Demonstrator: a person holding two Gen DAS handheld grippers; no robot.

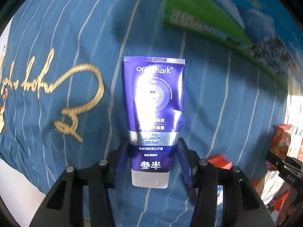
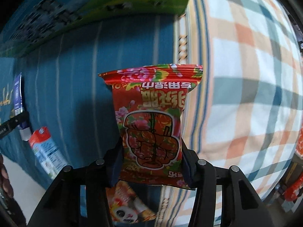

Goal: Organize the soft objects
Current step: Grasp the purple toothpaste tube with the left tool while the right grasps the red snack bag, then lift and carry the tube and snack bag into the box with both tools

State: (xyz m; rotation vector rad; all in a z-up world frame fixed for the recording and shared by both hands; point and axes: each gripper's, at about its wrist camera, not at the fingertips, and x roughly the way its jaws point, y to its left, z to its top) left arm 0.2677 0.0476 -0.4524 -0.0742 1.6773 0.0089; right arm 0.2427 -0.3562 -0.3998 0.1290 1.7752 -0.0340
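My left gripper point(image 1: 150, 160) is shut on a purple toothpaste tube point(image 1: 154, 102), gripped near its white cap end, and holds it above the blue striped bedsheet point(image 1: 56, 37). The tube also shows at the left edge of the right wrist view point(image 2: 18, 94). My right gripper point(image 2: 151, 162) is shut on a red floral wet-wipe packet point(image 2: 153, 117), held upright above the sheet. The right gripper with its red packet shows at the right edge of the left wrist view point(image 1: 282, 162).
A green and blue box point(image 1: 217, 22) lies at the far end of the bed, also in the right wrist view point(image 2: 94, 9). A plaid pillow point(image 2: 246, 94) fills the right. A red-and-white carton point(image 2: 46, 149) and a panda-print packet point(image 2: 128, 206) lie on the sheet.
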